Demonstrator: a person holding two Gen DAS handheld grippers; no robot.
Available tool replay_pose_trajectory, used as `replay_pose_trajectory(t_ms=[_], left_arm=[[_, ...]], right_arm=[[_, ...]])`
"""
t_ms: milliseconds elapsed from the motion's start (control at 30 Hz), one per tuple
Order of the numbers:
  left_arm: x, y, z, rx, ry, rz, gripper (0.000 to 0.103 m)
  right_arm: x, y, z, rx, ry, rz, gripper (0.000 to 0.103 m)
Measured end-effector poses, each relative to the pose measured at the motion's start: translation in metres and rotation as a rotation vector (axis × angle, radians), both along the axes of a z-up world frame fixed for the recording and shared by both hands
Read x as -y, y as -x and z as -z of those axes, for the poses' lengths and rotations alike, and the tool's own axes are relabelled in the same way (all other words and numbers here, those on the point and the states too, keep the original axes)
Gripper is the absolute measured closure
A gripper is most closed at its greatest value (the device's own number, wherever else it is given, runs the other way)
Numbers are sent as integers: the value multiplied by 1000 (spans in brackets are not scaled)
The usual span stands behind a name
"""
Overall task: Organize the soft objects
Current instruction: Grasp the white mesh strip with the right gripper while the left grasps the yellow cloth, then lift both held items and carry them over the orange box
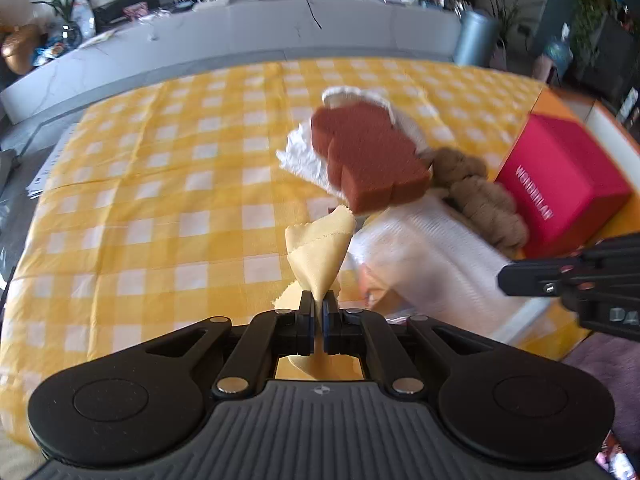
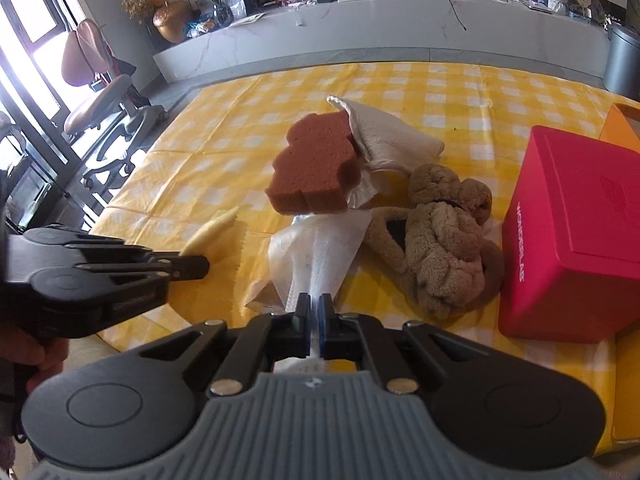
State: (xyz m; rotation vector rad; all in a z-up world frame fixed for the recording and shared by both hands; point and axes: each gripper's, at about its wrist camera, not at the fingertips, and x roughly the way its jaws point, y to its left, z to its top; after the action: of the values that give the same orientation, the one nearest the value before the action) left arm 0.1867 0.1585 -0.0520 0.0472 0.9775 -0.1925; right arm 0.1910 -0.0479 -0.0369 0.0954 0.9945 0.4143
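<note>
My left gripper (image 1: 318,300) is shut on a small yellow cloth (image 1: 320,248) and holds it above the checked tablecloth; the cloth also shows in the right wrist view (image 2: 212,230). My right gripper (image 2: 314,303) is shut on a clear plastic bag with white padding (image 2: 316,252), which also shows in the left wrist view (image 1: 432,256). A brown bear-shaped sponge (image 2: 316,164) lies on a white cloth (image 2: 392,136). A tan plush slipper (image 2: 444,236) lies right of the bag. The left gripper appears at the left of the right wrist view (image 2: 200,266).
A red box (image 2: 576,236) stands at the right beside an orange box (image 2: 618,128). The yellow checked tablecloth (image 1: 160,200) covers the table. A chair (image 2: 100,92) stands beyond the table's left edge. A grey bin (image 2: 622,60) stands at the back right.
</note>
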Motion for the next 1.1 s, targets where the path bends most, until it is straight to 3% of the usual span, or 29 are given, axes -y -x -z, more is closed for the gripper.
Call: replay_pose_trajectory(t_ms=[33,133,200,267,433,533,567,600,667,700,800,1100], left_arm=[[1,4,-5,4,12,-17,99],[3,15,-9,14,55,-53,99],[6,19,-5,14,72,-72,99],[9,18,1,5,86,-82,99],[9,14,12,-16,94,-94,99],[4,13,15,-20,106,-106,99],[2,13,16,-21,108,-110,99],[1,13,16,-21,110,-113,99],[-1,13,16,-21,115,-117,99],[-2,14,15,-19,117,-118,99],[-1,18,7,3,114,-119,99],[15,43,-44,101,106,-91,99]], right_arm=[[1,3,-1,2,-2,4,102],[4,7,1,12,14,21,83],[4,6,8,1,14,17,38],[1,3,14,12,22,10,26],[-18,-19,36,-8,113,-74,13],[-29,-26,47,-5,160,-112,20],[-32,-26,48,-4,170,-124,37],[-35,-27,50,-9,177,-133,62],[-34,-28,53,-30,169,-132,84],[-32,-27,52,-29,163,-127,90],[-25,-24,43,-19,140,-112,103],[0,5,-7,45,34,-62,103]])
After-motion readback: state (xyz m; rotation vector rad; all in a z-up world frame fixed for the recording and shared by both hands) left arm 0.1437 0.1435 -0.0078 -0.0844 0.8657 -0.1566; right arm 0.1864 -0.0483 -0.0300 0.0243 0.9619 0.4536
